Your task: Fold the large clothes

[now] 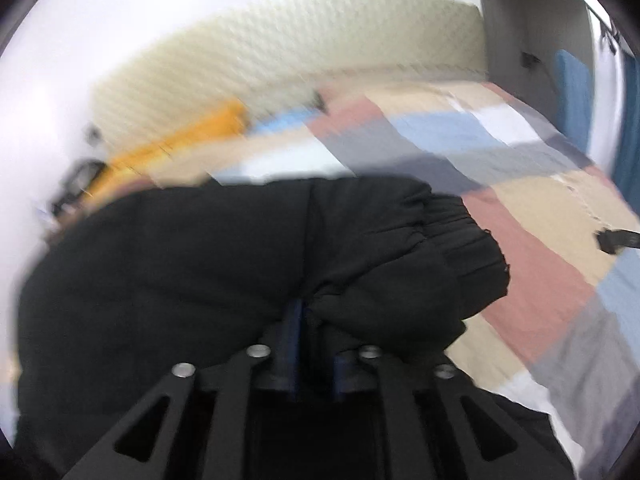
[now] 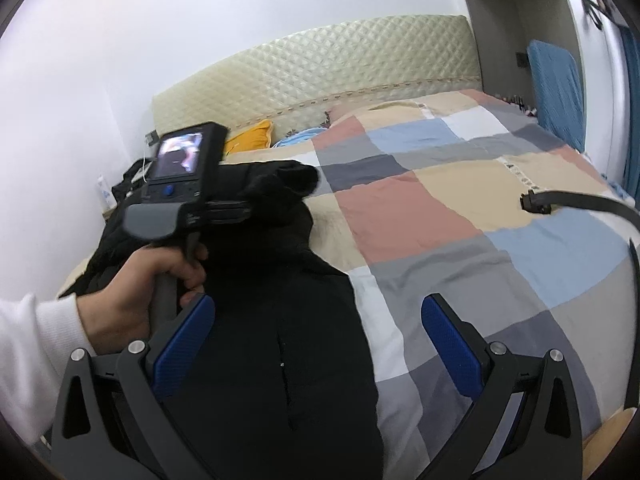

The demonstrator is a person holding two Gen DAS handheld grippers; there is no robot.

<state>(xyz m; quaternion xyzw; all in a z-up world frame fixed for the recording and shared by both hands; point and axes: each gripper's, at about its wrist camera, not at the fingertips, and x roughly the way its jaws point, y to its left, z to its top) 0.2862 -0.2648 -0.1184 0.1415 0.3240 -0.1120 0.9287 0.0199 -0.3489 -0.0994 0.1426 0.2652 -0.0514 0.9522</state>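
A large black garment point(image 2: 272, 320) lies on the left part of the bed, over the patchwork quilt point(image 2: 420, 208). In the left wrist view my left gripper point(image 1: 308, 312) is shut on a fold of the black garment point(image 1: 200, 264), with cloth bunched around the blue pads; an elastic cuff shows at the right. In the right wrist view the left gripper point(image 2: 236, 212) is held by a hand and grips the lifted far end of the garment. My right gripper point(image 2: 318, 340) is open and empty above the near part of the garment, its blue pads point(image 2: 184, 348) wide apart.
A quilted cream headboard point(image 2: 320, 72) backs the bed. An orange pillow point(image 2: 250, 138) and a light blue pillow lie at the head. A black strap point(image 2: 560, 200) hangs at the right. A blue panel point(image 2: 556, 92) leans in the far right corner.
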